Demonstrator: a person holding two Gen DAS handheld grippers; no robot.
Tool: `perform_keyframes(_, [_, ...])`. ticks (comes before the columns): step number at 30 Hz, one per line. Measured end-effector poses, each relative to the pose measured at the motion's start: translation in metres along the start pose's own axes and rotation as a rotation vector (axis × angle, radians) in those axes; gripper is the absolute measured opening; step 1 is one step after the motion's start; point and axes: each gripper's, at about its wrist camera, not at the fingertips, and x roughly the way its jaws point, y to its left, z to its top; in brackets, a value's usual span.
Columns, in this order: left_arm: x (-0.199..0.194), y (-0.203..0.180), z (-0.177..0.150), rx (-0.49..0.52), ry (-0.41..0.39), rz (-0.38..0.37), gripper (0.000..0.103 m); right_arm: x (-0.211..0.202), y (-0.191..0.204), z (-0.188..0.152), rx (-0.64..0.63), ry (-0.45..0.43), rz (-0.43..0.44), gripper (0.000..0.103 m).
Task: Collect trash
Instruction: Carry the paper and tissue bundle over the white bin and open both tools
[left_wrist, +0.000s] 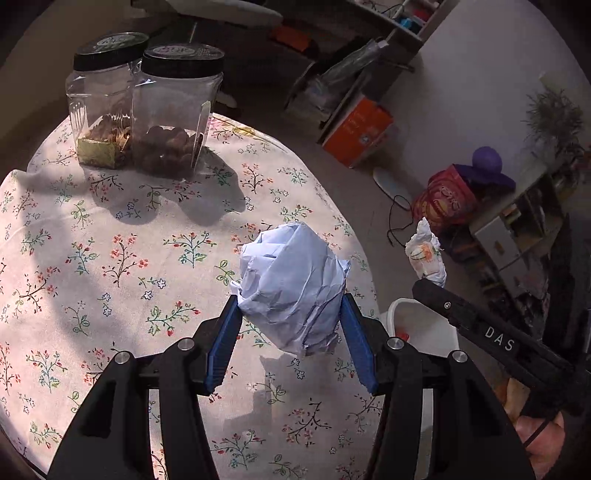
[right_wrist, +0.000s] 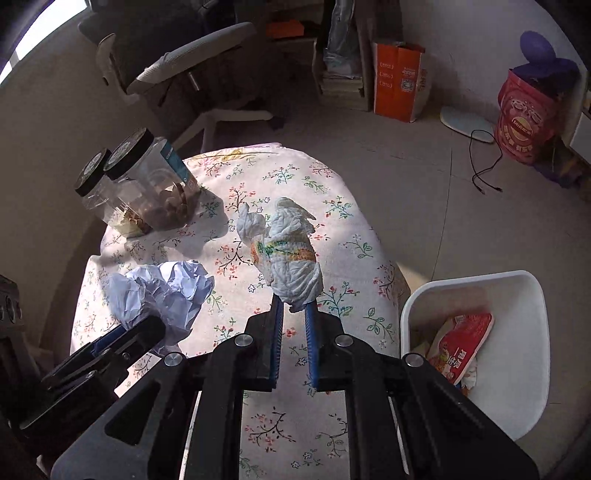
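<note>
Two jars (right_wrist: 147, 184) stand side by side, touching, at the far left of the table (right_wrist: 332, 236). A bin (right_wrist: 532, 354) sits on the floor beside the table's right edge, with a wrapper (right_wrist: 461, 343) inside.

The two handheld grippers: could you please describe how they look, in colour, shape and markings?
Both the left gripper and the right gripper are matte black plastic with angular forked arms, round silver bolt heads at the joints and ribbed blue pads lining the fingers. The right one carries white "DAS" lettering on its side.
</note>
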Motion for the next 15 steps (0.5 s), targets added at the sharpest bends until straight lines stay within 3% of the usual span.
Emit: perform_keyframes(15, [0.012,-0.086,-0.023,0.094,0.018,-0.108,0.054,-0.072,-0.077,-0.025,0.106,-0.081,-0.035,0.011])
